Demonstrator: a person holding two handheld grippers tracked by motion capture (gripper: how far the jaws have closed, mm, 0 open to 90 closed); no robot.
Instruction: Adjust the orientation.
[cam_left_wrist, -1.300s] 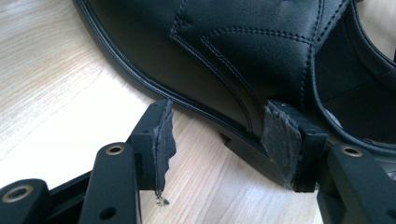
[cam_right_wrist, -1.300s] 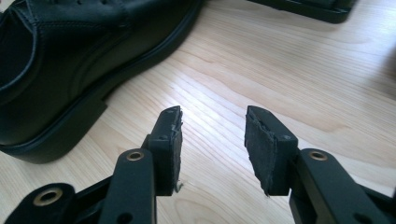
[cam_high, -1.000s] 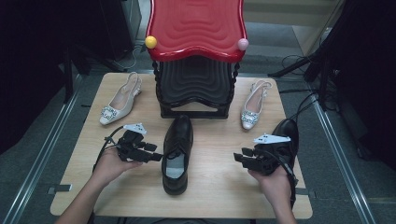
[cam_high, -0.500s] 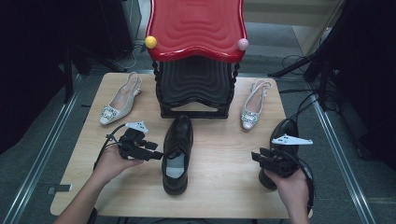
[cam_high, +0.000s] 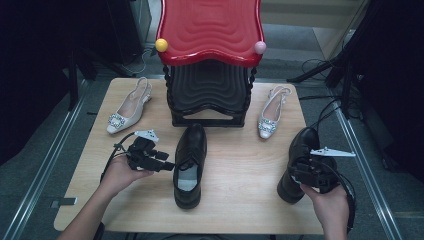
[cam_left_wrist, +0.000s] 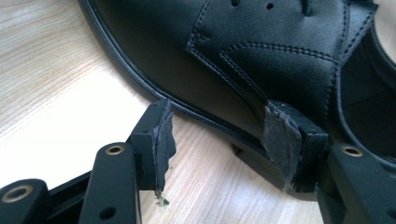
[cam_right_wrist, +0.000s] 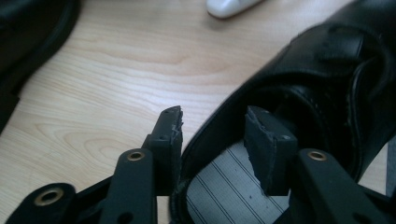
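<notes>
**Right jaws straddling shoe collar, left jaws open at the other shoe**

Step in hand, as I read it: picking up the pair of black dress shoes, prob. for the tiered rack (cam_high: 209, 95) at the back of the worktop (cam_high: 240, 175).

Right gripper (cam_right_wrist: 212, 123): jaws apart, one outside and one inside the collar wall of the right black shoe (cam_high: 299, 160), which stands at the worktop's right edge. The pads aren't clamped yet; striped insole visible below them. Next move: close on the collar wall, check hold, then lift w/o dragging the sole.

Left gripper (cam_left_wrist: 224, 126): jaws open, low beside the left black shoe (cam_high: 190, 162) at centre, at its welt and side leather, gripping nothing. One pad is near the sole edge, the other close to or against the upper; can't tell contact. Needs a better bite, e.g. over the collar, since the side is smooth and may slip.

Two white slingback heels (cam_high: 124, 107) (cam_high: 272, 112) lie either side of the rack, untouched.

Writing/brands: none readable on shoes, insoles or rack.
</notes>
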